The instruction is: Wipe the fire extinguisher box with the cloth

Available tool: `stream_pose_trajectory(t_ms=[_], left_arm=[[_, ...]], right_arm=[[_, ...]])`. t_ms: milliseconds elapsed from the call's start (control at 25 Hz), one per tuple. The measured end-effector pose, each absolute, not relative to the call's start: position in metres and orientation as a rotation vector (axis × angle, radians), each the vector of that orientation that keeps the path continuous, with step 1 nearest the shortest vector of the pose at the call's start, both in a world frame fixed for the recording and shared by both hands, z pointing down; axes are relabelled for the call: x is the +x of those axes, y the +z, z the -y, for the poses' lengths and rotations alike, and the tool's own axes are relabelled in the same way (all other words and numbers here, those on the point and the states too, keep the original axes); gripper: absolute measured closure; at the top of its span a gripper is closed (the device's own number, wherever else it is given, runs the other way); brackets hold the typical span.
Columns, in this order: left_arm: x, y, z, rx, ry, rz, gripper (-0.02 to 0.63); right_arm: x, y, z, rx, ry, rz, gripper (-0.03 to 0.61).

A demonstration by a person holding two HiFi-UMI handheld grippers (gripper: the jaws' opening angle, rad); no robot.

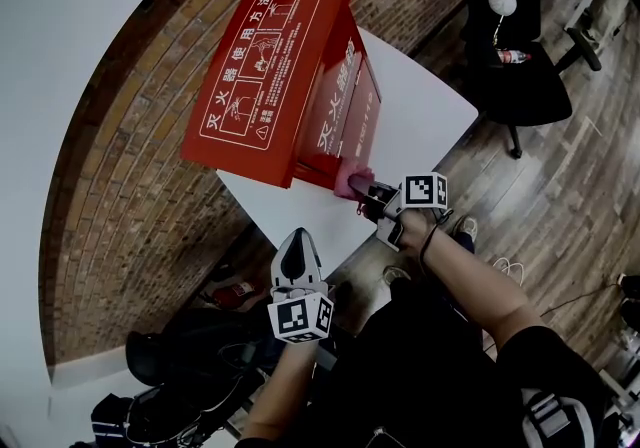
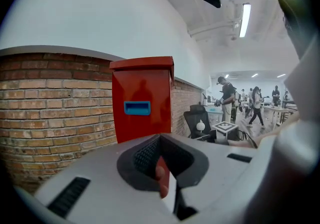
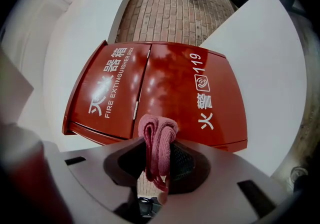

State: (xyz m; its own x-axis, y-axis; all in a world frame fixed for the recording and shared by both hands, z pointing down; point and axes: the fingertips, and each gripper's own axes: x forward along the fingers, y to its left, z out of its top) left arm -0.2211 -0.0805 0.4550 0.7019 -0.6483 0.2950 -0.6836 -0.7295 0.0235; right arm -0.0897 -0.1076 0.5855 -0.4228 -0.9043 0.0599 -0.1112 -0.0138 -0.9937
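Brown brick wall is curving behind a white table. On that table the red fire extinguisher box is standing close beside the bricks, with its 2 front doors facing you. You are holding your left gripper low and well back from the box, and its jaws are drawn together on nothing. Your right gripper is reaching to the bottom edge of the box front. Its jaws are clamping a folded pink cloth, whose rounded end is sticking out toward the doors, either touching the lower rim or just short of it. You seem to be starting a wiping pass. The next move is likely asking you to press the cloth against the door and drag it across the white lettering.
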Motion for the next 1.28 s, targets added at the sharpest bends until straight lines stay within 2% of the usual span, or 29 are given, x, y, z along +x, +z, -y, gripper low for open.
stream_pose_trajectory(t_ms=[760, 1280], left_arm=[[-0.225, 0.472, 0.106, 2.739, 0.422, 1.156, 0.586], [-0.254, 0.481, 0.1, 2.691, 0.439, 1.192, 0.586]], right_arm=[[-0.082, 0.646, 0.107, -1.183, -1.579, -1.592, 0.471], [-0.081, 0.698, 0.106, -1.298, -1.671, -1.545, 0.472]])
